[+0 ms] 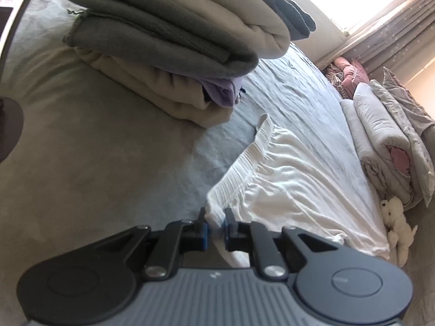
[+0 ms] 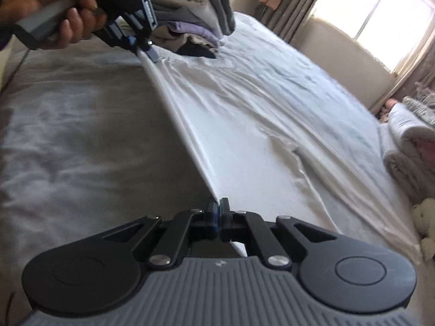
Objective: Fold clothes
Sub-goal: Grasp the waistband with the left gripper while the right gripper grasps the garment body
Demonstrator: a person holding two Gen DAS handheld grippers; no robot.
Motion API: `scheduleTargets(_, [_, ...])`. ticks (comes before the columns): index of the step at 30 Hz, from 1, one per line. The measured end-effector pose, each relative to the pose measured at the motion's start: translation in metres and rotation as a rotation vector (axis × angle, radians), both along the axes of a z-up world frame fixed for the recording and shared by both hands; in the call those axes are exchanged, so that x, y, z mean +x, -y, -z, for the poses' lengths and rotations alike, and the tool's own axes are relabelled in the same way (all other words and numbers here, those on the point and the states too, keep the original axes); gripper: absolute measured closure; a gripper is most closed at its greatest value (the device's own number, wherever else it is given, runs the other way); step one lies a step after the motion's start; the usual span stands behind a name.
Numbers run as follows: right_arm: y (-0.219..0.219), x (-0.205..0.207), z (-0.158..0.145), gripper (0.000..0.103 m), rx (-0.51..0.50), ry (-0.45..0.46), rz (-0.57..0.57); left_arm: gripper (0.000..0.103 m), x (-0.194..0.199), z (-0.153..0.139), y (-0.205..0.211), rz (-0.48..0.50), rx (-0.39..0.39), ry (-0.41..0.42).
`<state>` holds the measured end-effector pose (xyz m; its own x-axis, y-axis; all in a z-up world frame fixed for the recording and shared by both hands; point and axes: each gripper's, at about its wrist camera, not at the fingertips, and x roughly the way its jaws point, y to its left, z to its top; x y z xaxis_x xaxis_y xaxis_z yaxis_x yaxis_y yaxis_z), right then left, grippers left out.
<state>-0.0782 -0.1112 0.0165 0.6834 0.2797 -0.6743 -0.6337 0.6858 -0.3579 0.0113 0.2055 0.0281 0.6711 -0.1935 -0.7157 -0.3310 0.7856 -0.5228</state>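
A white garment with a ribbed elastic waistband [image 1: 293, 179] lies spread on the bed. My left gripper [image 1: 215, 217] is shut on the waistband corner. In the right wrist view the same white garment [image 2: 244, 125] is pulled taut along its near edge between both grippers. My right gripper [image 2: 218, 206] is shut on the near end of that edge. The left gripper [image 2: 145, 50], held by a hand, clamps the far end. The far side of the garment rests on the bed.
A stack of folded grey, beige and purple clothes [image 1: 174, 40] sits on the bed close ahead of the left gripper, also in the right wrist view [image 2: 190, 19]. Rolled quilts [image 1: 386, 146] and a white plush toy [image 1: 397, 222] lie at the right. A bright window [image 2: 375, 13] is behind.
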Motion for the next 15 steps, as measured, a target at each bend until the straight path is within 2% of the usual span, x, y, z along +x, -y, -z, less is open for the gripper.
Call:
scheduleTargets(4, [-0.006,-0.006,0.007,0.103,-0.020,-0.055,-0.029,0.093,-0.005,0.000,0.006,0.005,0.049,0.001])
scheduleTargets(9, [-0.010,0.004,0.010,0.102,0.000,-0.070,0.027,0.091,-0.003,0.002,0.012,0.036,0.103,-0.004])
scheduleTargets(11, [-0.012,0.006,0.012,0.098,0.002,-0.067,0.026,0.087,-0.002,0.002,0.014,0.049,0.125,-0.007])
scheduleTargets(12, [-0.011,0.006,0.011,0.090,0.018,-0.066,0.017,0.087,-0.002,0.002,0.015,0.052,0.131,-0.007])
scheduleTargets(13, [-0.010,0.005,0.009,0.089,0.034,-0.066,0.007,0.087,-0.002,0.002,0.015,0.053,0.133,-0.007])
scheduleTargets(14, [-0.005,0.005,0.005,0.087,0.061,-0.084,-0.007,0.087,-0.003,0.002,0.014,0.055,0.135,-0.006])
scheduleTargets(15, [0.003,0.006,-0.002,0.081,0.104,-0.093,-0.015,0.087,-0.003,0.002,0.014,0.056,0.137,-0.005])
